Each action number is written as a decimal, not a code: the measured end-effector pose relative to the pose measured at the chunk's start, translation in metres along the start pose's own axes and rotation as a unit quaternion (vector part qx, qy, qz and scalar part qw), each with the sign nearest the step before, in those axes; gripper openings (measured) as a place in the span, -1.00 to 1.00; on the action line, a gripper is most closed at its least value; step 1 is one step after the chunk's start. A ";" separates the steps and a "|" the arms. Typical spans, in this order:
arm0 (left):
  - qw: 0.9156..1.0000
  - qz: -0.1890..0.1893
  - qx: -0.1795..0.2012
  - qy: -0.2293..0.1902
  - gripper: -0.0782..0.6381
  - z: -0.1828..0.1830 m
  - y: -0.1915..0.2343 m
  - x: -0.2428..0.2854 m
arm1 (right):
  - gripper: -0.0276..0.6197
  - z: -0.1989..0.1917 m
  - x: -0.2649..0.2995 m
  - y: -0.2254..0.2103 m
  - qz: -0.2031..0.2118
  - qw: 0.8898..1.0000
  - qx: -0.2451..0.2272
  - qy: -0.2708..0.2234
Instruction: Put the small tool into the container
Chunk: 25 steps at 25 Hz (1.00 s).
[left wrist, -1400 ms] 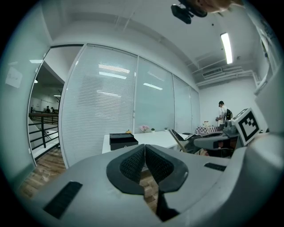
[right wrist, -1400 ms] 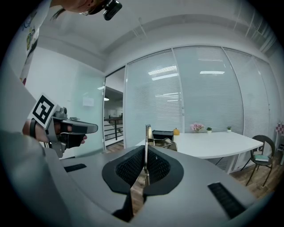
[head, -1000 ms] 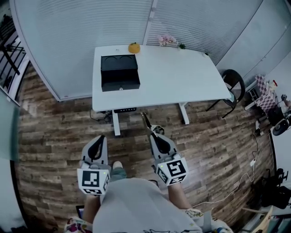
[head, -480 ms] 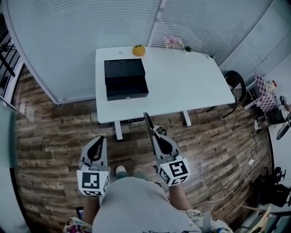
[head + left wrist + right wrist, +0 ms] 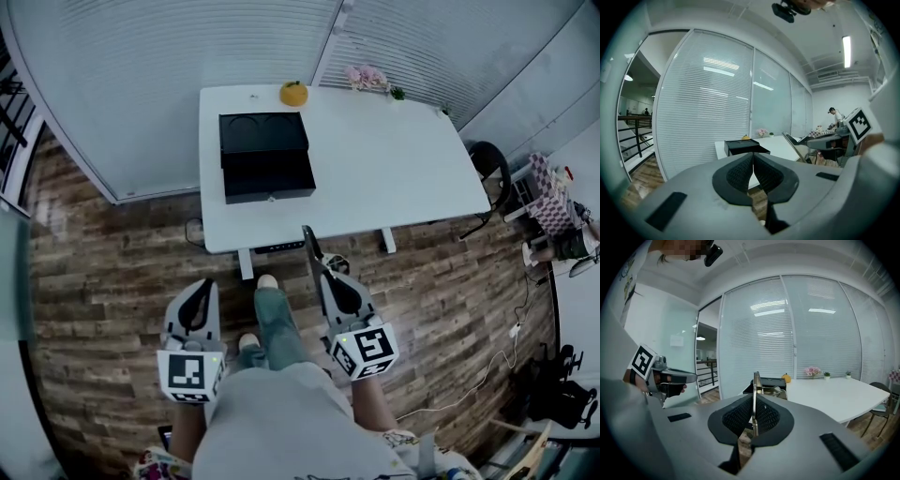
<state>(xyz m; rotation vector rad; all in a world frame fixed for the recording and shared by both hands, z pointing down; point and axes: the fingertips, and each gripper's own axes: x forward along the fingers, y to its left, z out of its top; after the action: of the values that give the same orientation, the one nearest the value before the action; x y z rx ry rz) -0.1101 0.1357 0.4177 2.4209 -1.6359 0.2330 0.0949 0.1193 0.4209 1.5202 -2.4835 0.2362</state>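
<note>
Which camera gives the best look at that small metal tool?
The right gripper view: the small tool stands close and central, clamped edge-on in the right hand-held gripper. The head view shows the tool only as a thin sliver poking past that gripper. The left gripper view catches it small, off to the side.

The table [image 5: 394, 178] was plain white. The container [image 5: 265, 155] was matte black, the small round thing [image 5: 293, 93] orange, the flowers [image 5: 366, 75] pink and the little plant [image 5: 398, 94] green. The floor [image 5: 103, 272] showed brown wood planks streaked light and dark. The blinds [image 5: 187, 56] were pale grey-white with fine horizontal slats. The left tongs [image 5: 200, 289] and right tongs [image 5: 328, 278] were grey with black, finely textured pads [image 5: 738, 176]; their 2 cubes [image 5: 192, 370] bore black-and-white square markers. The small tool [image 5: 756, 383] was silvery metal with a brassy tint. The trouser leg [image 5: 277, 323] was faded blue, the shirt [image 5: 272, 422] light grey, the chair [image 5: 483, 164] black.
</note>
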 end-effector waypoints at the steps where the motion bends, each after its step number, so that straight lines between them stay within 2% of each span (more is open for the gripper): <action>1: 1.000 0.002 0.000 -0.001 -0.76 0.000 0.002 0.003 | -0.91 0.001 0.004 -0.002 0.001 1.000 0.000 0.000; 11: 1.000 0.018 0.018 -0.011 -0.76 0.022 0.030 0.069 | -0.91 0.024 0.069 -0.040 0.016 1.000 -0.005 -0.011; 25: 0.999 0.053 0.005 -0.009 -0.76 0.067 0.047 0.188 | -0.91 0.068 0.181 -0.107 0.077 0.997 -0.016 -0.013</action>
<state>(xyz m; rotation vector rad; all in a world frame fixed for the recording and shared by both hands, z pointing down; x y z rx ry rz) -0.0829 -0.0673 0.4032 2.3532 -1.7783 0.2372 0.1040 -0.1009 0.4068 1.3289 -2.6141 0.2024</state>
